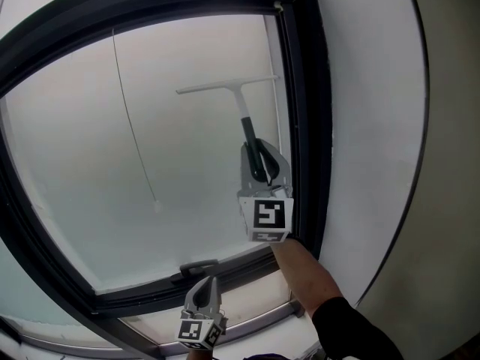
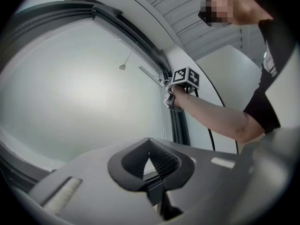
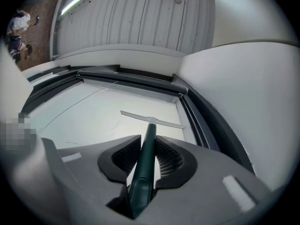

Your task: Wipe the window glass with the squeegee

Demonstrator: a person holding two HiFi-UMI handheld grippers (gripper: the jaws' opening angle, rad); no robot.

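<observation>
The squeegee has a white blade and a dark green handle. Its blade lies against the frosted window glass near the upper right corner. My right gripper is shut on the handle, which runs up between the jaws in the right gripper view, handle below and blade above. My left gripper hangs low by the bottom frame, shut on nothing. The left gripper view also shows the right gripper's marker cube and the blade.
A dark window frame borders the glass on the right, and beyond it is a white wall. A thin pull cord with a small weight hangs in front of the glass. A window handle sits on the bottom frame.
</observation>
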